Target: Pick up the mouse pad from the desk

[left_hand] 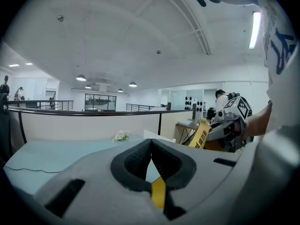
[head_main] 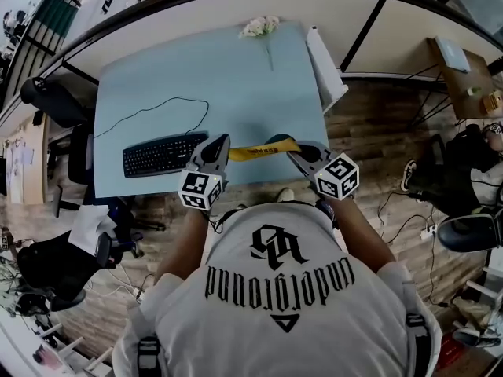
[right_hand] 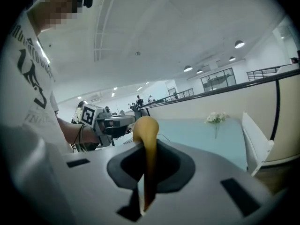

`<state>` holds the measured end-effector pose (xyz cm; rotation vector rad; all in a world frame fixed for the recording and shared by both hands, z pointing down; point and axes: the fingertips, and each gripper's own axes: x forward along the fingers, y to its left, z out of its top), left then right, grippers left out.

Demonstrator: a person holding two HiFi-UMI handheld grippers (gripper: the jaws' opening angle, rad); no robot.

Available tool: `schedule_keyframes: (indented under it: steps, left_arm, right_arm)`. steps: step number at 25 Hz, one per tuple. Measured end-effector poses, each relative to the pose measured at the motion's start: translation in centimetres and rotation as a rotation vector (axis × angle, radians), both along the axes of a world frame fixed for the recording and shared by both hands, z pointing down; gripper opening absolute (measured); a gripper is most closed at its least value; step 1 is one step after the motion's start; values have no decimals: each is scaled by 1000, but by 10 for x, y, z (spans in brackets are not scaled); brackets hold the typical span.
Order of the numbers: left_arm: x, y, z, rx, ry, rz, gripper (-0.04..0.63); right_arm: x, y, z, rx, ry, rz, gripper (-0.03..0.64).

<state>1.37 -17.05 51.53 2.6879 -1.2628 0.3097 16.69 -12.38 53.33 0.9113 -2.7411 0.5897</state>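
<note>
Apparently lifted off the counter (head_main: 196,69), the mouse pad (head_main: 259,151) hangs just right of the keyboard (head_main: 153,154), jaws of the left gripper (head_main: 224,144) and right gripper (head_main: 294,154) clamped on its ends. Lifting is in hand; both ends should next rise evenly.

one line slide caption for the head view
Left gripper and right gripper hold the yellow mouse pad between them over the near edge of the blue desk, keyboard alongside.
</note>
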Motion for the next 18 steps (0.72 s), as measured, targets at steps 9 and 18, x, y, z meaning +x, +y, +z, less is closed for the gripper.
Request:
schedule_keyframes:
  steps: [9, 18]
  left_arm:
    - [-71, 34, -6, -1, 4, 24, 8]
    - [-128, 62, -11, 6, 35, 52, 8]
  right_arm:
    - [-44, 12, -10, 9, -17, 87, 23]
    - [-83, 38, -13, 0, -56, 180, 25]
